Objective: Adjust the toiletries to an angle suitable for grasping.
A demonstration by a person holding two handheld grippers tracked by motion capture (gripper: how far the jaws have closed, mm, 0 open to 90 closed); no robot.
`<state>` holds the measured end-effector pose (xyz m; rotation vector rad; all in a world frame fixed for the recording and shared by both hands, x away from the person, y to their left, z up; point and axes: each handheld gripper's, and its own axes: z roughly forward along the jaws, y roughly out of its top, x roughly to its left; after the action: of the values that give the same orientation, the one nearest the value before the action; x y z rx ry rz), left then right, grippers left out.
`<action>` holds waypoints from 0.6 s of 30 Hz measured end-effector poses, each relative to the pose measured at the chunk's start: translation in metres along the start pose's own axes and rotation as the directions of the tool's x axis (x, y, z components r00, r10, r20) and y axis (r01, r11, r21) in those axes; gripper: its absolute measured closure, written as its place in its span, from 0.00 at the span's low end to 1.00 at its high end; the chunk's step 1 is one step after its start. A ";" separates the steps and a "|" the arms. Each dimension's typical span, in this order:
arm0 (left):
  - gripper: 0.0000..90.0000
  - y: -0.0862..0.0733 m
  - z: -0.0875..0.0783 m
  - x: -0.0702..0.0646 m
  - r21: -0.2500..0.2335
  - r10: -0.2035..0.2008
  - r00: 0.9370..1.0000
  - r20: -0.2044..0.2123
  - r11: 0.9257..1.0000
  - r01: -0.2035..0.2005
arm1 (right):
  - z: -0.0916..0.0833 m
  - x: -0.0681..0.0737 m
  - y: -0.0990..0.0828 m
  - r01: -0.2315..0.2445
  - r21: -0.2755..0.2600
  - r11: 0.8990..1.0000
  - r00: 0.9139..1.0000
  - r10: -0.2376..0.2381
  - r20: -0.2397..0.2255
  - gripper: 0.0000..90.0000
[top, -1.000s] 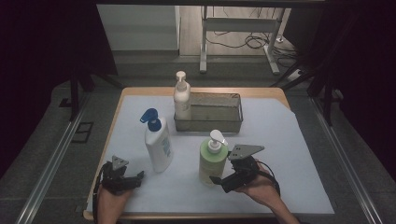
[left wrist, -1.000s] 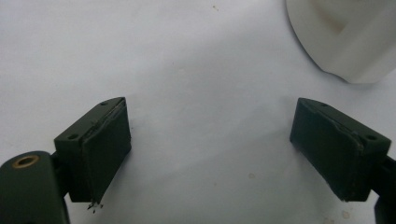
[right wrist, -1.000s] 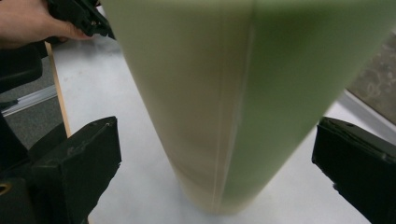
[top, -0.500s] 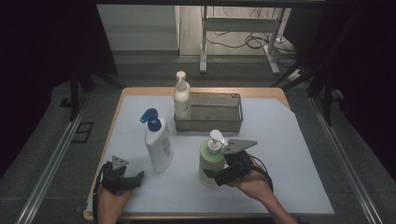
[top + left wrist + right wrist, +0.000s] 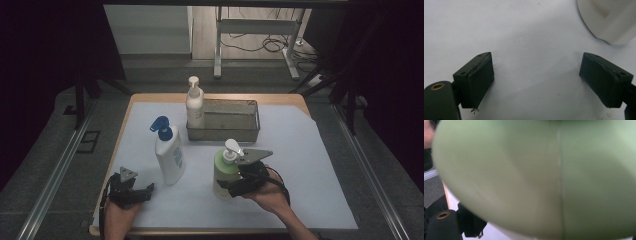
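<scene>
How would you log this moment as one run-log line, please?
right gripper: jaws closing round green bottle | left gripper: open, idle on table

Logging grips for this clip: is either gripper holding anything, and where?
Left gripper is open, empty. Right gripper has been closing around the green bottle's lower body; a firm hold cannot be told.

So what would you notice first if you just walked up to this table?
Probably the green bottle near the front of the table, with the right gripper around its lower half, jaws just closing in on it. Next, the white bottle with a blue pump standing to its left. Behind them, a metal basket holds a cream bottle in its left end.
</scene>
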<state>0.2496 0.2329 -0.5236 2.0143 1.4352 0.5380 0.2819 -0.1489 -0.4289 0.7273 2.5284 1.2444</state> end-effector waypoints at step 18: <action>0.13 0.000 0.000 0.000 -0.001 0.000 1.000 0.001 1.000 0.000 | -0.008 -0.017 0.021 -0.023 -0.004 1.000 0.999 0.023 0.049 0.14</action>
<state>0.2497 0.2330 -0.5236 2.0135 1.4343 0.5379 0.2999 -0.1523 -0.4073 0.7782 2.4850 1.2223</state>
